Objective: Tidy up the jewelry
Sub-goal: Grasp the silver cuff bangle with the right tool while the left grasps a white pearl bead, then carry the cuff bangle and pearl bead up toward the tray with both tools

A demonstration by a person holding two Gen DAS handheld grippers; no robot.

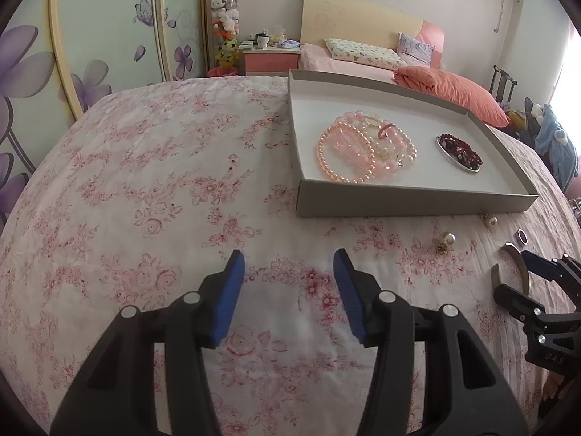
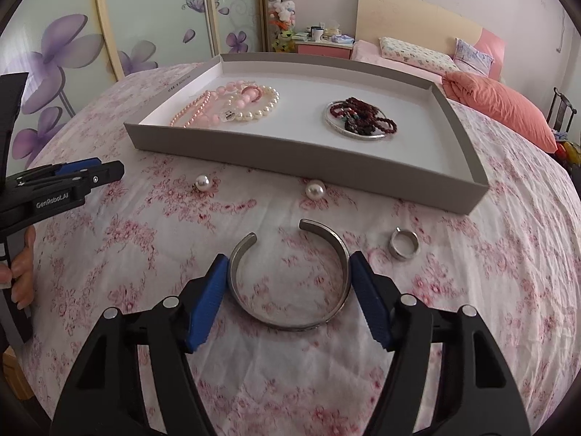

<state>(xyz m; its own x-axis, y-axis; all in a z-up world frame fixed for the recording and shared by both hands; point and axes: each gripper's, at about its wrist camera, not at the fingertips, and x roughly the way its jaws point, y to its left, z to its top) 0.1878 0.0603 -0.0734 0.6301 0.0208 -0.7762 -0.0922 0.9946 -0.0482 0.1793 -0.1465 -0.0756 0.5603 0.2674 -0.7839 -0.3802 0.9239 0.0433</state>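
We see a grey tray (image 2: 363,170), white inside, on a white cloth (image 2: 145,254) printed with pink roses. In the tray: pink and cream beads (image 2: 236,105), dark red beads (image 2: 366,116). Before it, a silver cuff (image 2: 290,321).

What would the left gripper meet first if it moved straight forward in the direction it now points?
Probably the near wall of the grey tray. The left gripper is open over bare floral bedsheet, with nothing between its fingers and that wall. Depth is unclear; angled downward, it would touch the sheet first.
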